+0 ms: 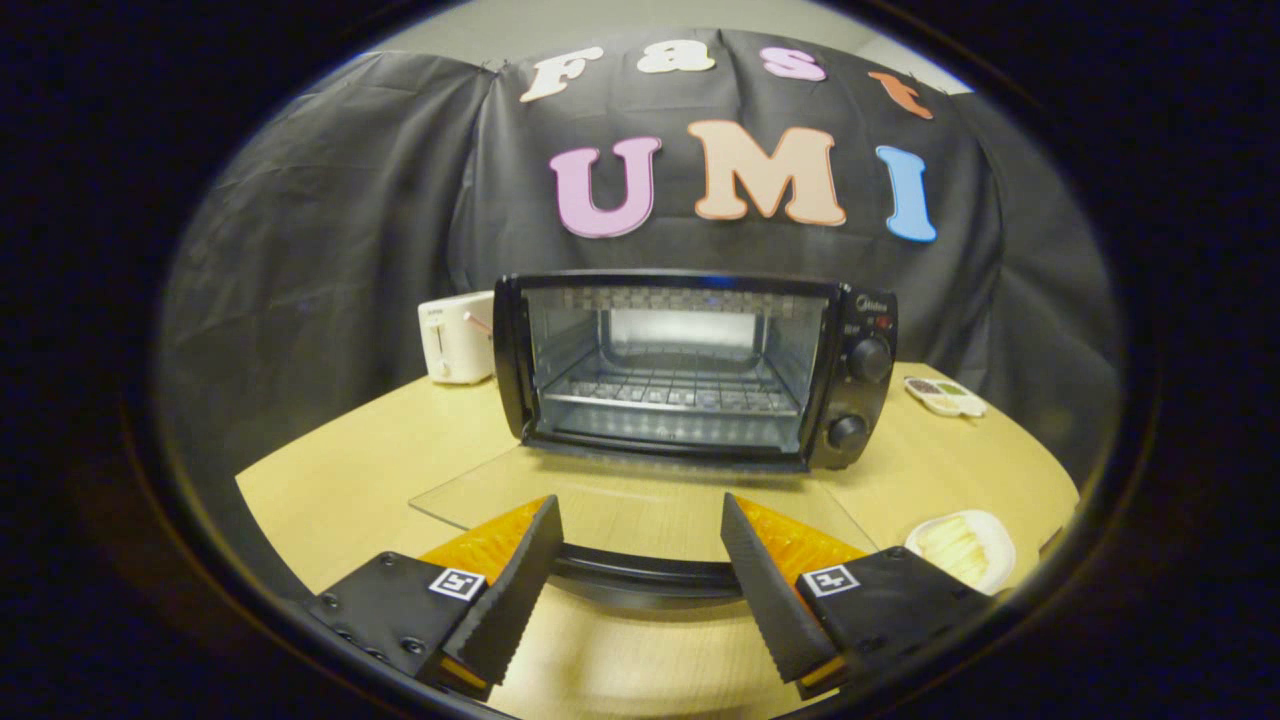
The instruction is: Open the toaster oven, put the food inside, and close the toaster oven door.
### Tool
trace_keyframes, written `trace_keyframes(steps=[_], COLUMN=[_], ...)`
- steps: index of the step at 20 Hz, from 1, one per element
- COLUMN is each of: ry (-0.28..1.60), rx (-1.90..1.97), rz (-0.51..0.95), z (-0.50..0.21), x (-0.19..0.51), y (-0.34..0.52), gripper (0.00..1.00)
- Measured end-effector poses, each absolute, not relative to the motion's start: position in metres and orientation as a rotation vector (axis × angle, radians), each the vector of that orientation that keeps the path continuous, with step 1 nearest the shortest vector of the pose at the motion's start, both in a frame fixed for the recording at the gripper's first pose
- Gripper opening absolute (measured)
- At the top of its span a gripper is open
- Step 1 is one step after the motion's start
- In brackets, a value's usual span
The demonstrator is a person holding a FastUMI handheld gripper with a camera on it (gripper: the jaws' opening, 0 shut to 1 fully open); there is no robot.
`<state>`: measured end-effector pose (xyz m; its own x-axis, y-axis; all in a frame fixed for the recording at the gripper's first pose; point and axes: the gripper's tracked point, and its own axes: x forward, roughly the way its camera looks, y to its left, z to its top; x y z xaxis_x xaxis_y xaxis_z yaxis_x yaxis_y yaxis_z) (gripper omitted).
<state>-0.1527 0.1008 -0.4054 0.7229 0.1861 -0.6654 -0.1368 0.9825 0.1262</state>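
- Black and boxy, the toaster oven (700, 365) stands on the pale wooden table (340, 480) straight ahead of me, beyond my fingers, with its two knobs (868, 358) on the right side.
- Its glass door (640, 505) is folded all the way down and lies flat toward me; the dark door handle (640, 572) runs across the gap between my fingers.
- My gripper (640, 590) is spread wide with nothing in its grasp; my fingers (510, 590) flank the handle without pressing on it.
- Inside the oven, the wire rack (675, 392) is bare.
- The food (955, 548), pale slices on a small white plate (990, 525), sits on the table just to the right of my right finger.
- A white toaster (457, 338) stands just beside the oven's left side.
- A small dish (945, 397) with dark contents lies on the table to the right of the oven.
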Motion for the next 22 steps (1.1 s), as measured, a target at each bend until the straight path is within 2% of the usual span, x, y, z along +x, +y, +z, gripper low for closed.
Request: trace_keyframes(steps=[13, 22], ry=[0.735, 0.598], rx=[0.112, 0.09], rz=[0.184, 0.142], z=[-0.408, -0.349], x=[-0.15, -0.132], y=[0.104, 0.072], gripper=[0.99, 0.99])
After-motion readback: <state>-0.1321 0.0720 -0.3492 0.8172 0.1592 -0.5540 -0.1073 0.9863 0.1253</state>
